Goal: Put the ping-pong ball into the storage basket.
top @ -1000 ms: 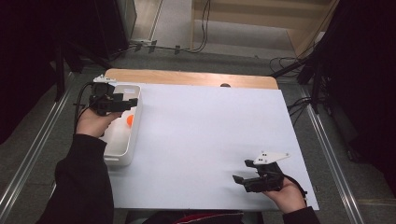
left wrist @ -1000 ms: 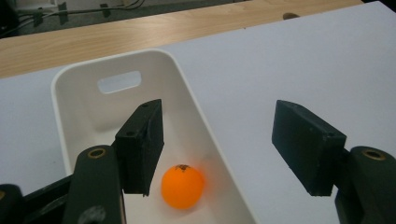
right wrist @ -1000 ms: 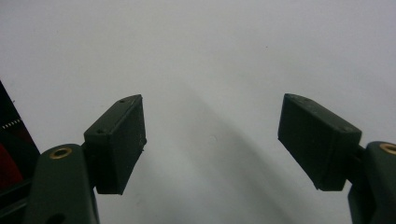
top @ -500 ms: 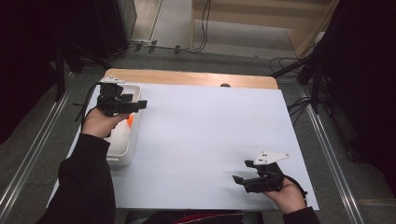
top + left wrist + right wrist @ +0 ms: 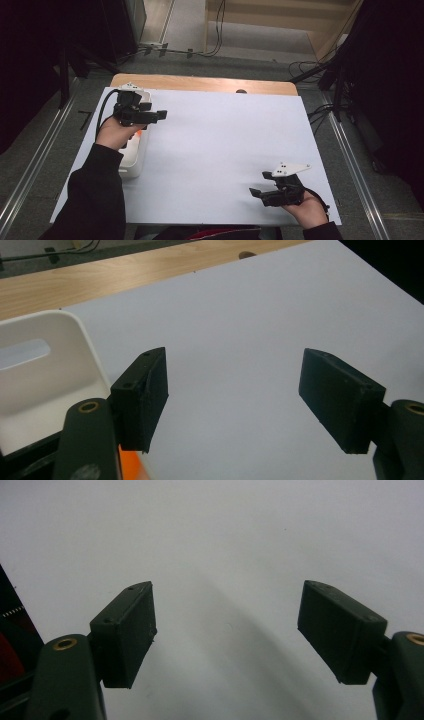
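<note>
The left gripper hangs wide open and empty above the white bin at the worktop's left edge, an orange item just beneath; the right gripper, also open and empty, sits near the front-right corner.

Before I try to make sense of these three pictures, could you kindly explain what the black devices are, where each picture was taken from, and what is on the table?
There is no robot arm here. A person stands at the near side of the table and holds a two-jaw gripper in each hand: the left gripper and the right gripper. The high view comes from a fixed camera above the table that looks forward and down. The other two views come from small cameras riding on the grippers, so each looks along its own black jaws.

A white sheet covers most of the wooden tabletop. At its left edge stands a white bin with something orange inside; what it is cannot be told.

Both grippers have their jaws wide apart and hold nothing. The left one hovers by the bin, the right one near the front right corner.
</note>
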The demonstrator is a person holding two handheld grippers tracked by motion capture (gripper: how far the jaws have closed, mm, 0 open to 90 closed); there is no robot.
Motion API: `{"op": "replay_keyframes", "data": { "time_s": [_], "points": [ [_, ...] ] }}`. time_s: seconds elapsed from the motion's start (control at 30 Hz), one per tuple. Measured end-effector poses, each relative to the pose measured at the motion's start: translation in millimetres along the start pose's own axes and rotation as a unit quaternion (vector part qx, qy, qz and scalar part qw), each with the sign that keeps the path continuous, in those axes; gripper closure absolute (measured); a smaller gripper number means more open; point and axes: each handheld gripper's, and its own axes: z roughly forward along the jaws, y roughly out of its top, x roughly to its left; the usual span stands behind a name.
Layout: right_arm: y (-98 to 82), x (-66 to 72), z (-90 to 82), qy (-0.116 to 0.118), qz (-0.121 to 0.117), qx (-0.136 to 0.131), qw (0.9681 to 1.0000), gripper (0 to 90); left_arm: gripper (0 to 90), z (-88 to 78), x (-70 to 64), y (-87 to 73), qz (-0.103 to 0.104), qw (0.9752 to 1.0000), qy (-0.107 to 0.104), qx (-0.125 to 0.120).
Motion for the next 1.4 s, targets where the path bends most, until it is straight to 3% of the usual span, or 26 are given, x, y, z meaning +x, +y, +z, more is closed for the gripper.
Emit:
{"op": "replay_keyframes", "data": {
  "time_s": [0.1,0.17,0.33,0.53,0.67,0.8,0.9,1.17,1.3,1.4],
  "points": [
    [0.0,0.0,0.2,0.001,0.001,0.001,1.0,21.7,27.4,6.3,-8.4,0.5,0.005,1.0,0.006,-0.005],
    [0.0,0.2,0.3,0.0,0.001,0.003,1.0,21.7,20.6,10.2,-13.5,0.7,0.012,0.9999,0.001,-0.005],
    [-0.2,-0.1,0.3,0.0,0.001,0.002,1.0,21.7,19.8,15.5,-22.2,0.7,0.029,0.9995,-0.013,-0.009],
    [-0.4,0.1,0.1,0.001,0.003,0.004,1.0,21.8,19.0,22.3,-31.4,-0.8,0.052,0.9986,-0.013,-0.005],
    [-0.4,-0.4,-0.2,0.001,0.002,0.003,1.0,21.7,19.0,24.9,-34.5,-1.5,0.045,0.9988,-0.018,-0.006],
    [-0.4,-0.2,0.0,0.001,0.001,0.002,1.0,21.7,19.1,28.8,-37.9,-3.1,0.058,0.9979,-0.028,0.003],
    [-0.5,-0.4,-0.4,0.002,-0.001,0.002,1.0,21.7,19.1,31.1,-40.3,-3.5,0.053,0.9977,-0.043,0.004],
    [-0.6,-0.3,-0.8,0.0,0.0,0.003,1.0,21.7,19.1,37.2,-47.3,-4.9,0.062,0.9973,-0.037,0.011],
    [-0.7,-0.3,-1.5,0.0,0.004,0.004,1.0,21.7,19.0,38.4,-48.4,-8.4,0.054,0.9977,-0.04,-0.007],
    [-0.8,-0.2,-1.7,-0.001,0.003,0.003,1.0,21.7,19.0,40.2,-49.5,-11.2,0.057,0.9977,-0.036,-0.001]
  ]
}}
